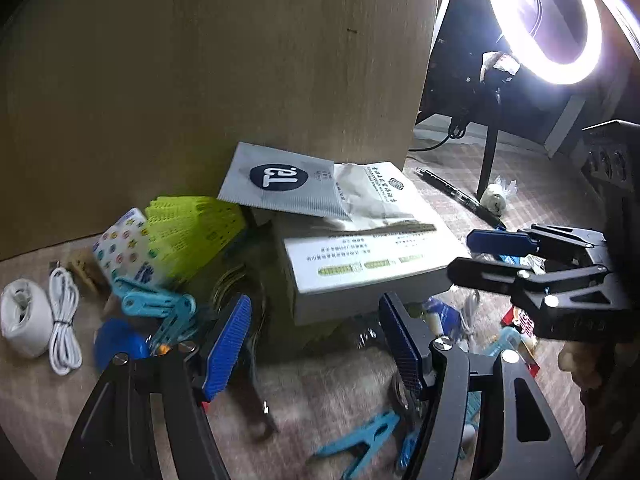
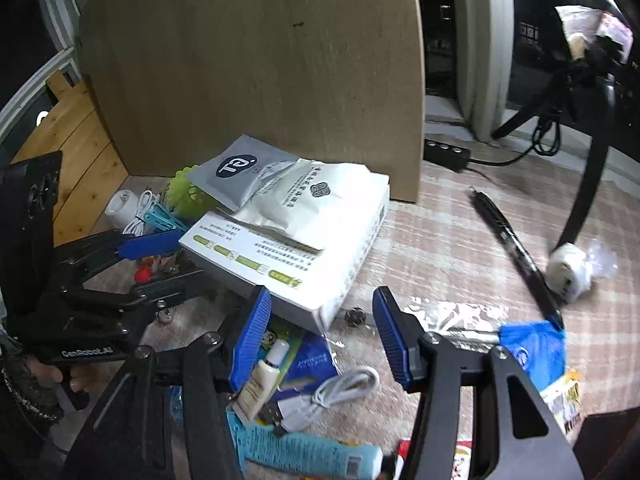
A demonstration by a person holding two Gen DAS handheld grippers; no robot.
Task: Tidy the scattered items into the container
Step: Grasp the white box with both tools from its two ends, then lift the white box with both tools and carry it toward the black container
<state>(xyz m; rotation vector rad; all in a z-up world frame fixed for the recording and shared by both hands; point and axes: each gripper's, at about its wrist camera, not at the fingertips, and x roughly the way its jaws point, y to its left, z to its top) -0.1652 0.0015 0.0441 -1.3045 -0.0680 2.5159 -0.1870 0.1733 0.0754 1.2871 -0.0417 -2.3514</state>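
My left gripper (image 1: 316,344) is open and empty, low over the table just in front of a white box (image 1: 360,256) with a grey packet (image 1: 280,180) and a white packet (image 1: 380,196) on top. My right gripper (image 2: 320,332) is open and empty, its jaws at the box's near corner (image 2: 320,264). It also shows at the right of the left wrist view (image 1: 480,256). Below it lie a small tube (image 2: 260,380), a white cable (image 2: 332,396) and a blue packet (image 2: 312,360). No container is clearly in view.
A wooden board (image 1: 200,80) stands behind the clutter. Left of the box: blue clothespins (image 1: 160,304), a yellow-green item (image 1: 192,228), a patterned tissue pack (image 1: 124,248), a white cable (image 1: 64,320), a tape roll (image 1: 22,316). A black pen (image 2: 516,256), foil (image 2: 452,316) and a ring light (image 1: 548,20) are right.
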